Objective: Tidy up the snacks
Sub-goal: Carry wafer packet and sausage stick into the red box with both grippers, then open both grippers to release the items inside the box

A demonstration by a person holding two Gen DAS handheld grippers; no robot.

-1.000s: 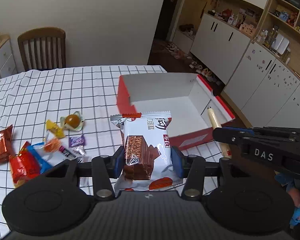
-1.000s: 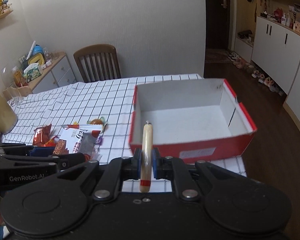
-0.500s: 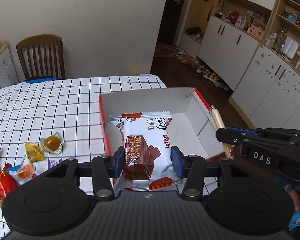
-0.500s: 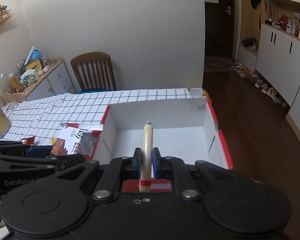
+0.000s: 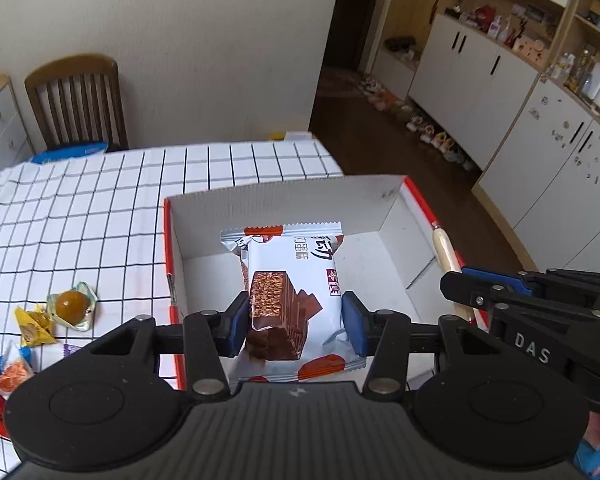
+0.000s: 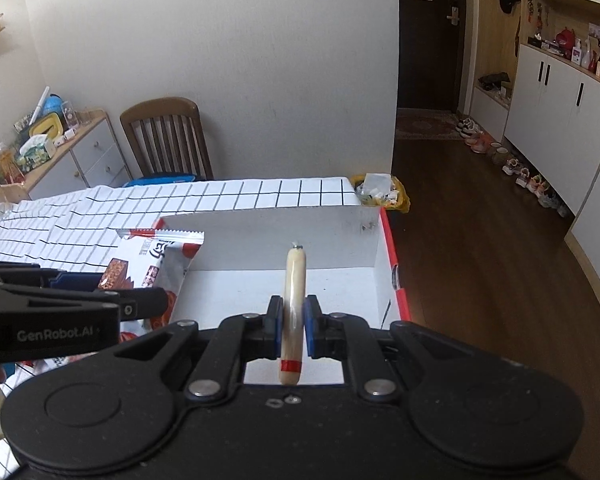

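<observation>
My left gripper (image 5: 293,326) is shut on a white chocolate cake packet (image 5: 292,280) and holds it above the left part of the open red-and-white box (image 5: 284,200). My right gripper (image 6: 292,328) is shut on a pale sausage stick (image 6: 295,280) with a red band and holds it over the box (image 6: 268,224), near its right side. The sausage stick (image 5: 444,248) also shows in the left wrist view, and the packet (image 6: 152,260) in the right wrist view. The box floor that shows is bare.
Loose wrapped snacks lie on the checked tablecloth (image 5: 100,208) left of the box: a round golden one (image 5: 72,304), a yellow one (image 5: 34,324), an orange one (image 5: 14,372). A wooden chair (image 5: 76,100) stands behind the table. The table's right edge drops to the floor.
Both grippers have moved forward with their snacks and now hang over the box's inside. The loose snacks have slid toward the left edge of the left wrist view.
</observation>
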